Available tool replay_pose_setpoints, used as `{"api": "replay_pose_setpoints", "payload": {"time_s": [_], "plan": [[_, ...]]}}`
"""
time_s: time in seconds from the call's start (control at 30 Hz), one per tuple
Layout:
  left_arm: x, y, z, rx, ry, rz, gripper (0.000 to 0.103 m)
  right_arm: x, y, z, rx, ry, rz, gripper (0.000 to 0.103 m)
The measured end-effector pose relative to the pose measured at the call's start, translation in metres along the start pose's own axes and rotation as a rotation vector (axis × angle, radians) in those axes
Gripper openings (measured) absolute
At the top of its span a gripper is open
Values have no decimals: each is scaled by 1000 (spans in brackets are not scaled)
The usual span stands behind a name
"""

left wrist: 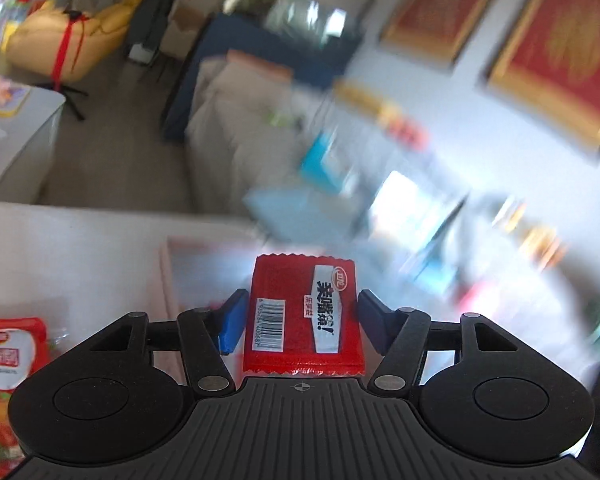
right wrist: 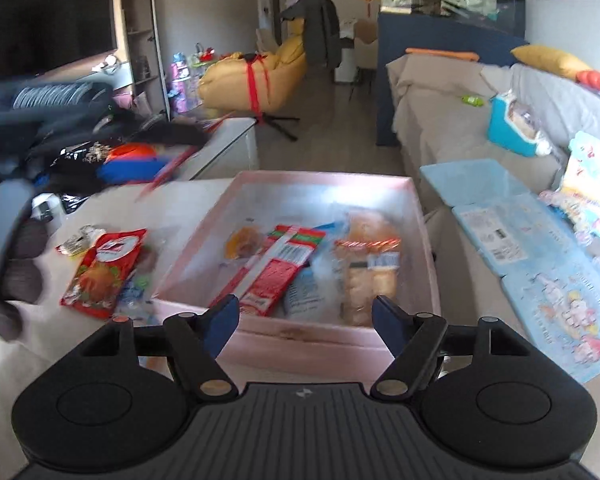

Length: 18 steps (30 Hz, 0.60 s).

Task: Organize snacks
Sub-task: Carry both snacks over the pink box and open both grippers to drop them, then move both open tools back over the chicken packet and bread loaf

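Left wrist: left gripper [left wrist: 300, 322] jaws clamp red packet [left wrist: 300, 312] | right gripper [right wrist: 305, 325] jaws apart, over pink box [right wrist: 300, 338] edge

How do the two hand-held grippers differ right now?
The left hand-held gripper has a small red snack packet between its blue pads; the right hand-held gripper is open and empty. The left's view is blurred, the right's clear over the pink box. Both share black bodies.
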State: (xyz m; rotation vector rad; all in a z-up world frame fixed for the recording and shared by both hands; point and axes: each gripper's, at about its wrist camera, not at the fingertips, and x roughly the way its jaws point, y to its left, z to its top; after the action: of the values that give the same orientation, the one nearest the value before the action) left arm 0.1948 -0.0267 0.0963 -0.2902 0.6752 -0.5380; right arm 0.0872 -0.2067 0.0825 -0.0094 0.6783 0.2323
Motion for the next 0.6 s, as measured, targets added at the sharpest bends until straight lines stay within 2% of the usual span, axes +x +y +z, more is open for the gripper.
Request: {"api": "replay_pose_setpoints", "payload": {"time_s": [0.03, 0.07, 0.13, 0.23, 0.3, 0.37, 0.43, 0.5, 0.6], "plan": [[11, -4, -5, 41, 25, 33, 64, -1, 3, -3, -6, 2, 9, 74], [14, -5, -10, 55, 20, 25, 62, -4, 5, -7, -18, 3, 14, 74], [13, 4, -16, 23, 2, -21, 62, -7, 9, -16, -60, 9, 13, 74], [7, 21, -15, -37, 4, -39, 62, -10, 14, -26, -122, 13, -3, 74], [-8, 31, -15, -45, -23, -28, 62, -7, 18, -32, -147, 27, -11, 74], [-26, 42, -18, -28, -50, 63, 62, -5, 20, -35, -141, 35, 2, 74], [-39, 56, -21, 3, -67, 241, 62, -5, 22, -40, -126, 38, 34, 74], [-43, 73, -25, 17, -59, 383, 62, -4, 24, -42, -122, 48, 58, 74], [-38, 99, -36, -13, -4, 494, 62, 3, 31, -47, -125, 73, 80, 74]]}}
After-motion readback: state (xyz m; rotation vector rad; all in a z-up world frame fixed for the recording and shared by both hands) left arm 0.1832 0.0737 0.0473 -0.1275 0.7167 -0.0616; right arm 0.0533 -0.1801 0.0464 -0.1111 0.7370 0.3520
